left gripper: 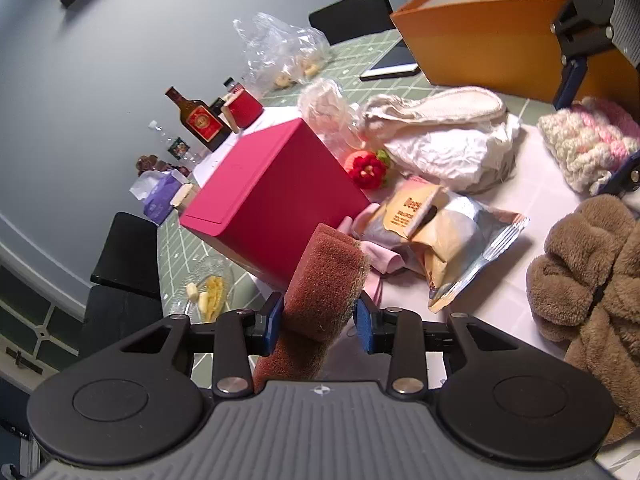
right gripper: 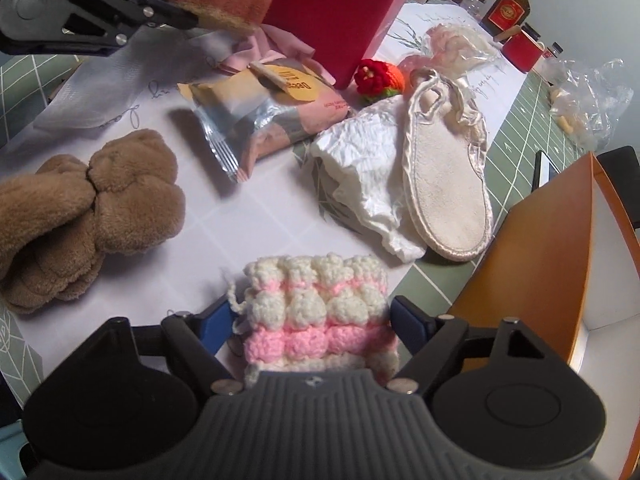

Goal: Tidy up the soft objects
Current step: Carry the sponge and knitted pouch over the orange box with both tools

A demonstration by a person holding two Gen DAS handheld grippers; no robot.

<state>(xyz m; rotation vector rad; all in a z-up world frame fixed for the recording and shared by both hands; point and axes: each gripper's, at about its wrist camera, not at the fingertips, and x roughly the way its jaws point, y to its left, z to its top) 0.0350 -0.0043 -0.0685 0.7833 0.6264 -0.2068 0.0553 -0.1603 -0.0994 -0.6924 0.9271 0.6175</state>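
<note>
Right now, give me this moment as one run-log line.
left gripper: shut on sponge, lifted | right gripper: around knitted pouch | orange bin: right of pouch

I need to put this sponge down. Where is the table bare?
Bare white cloth lies between the brown plush toy, the foil snack bag and the pink-and-white crocheted piece. Around the cream slipper and crumpled white paper, things crowd together.

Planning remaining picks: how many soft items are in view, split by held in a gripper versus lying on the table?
Held: 2, the sponge in the left gripper, the crocheted piece in the right gripper.
Lying: 4, brown plush, slipper, red knitted flower, pink cloth.
Total: 6
</note>
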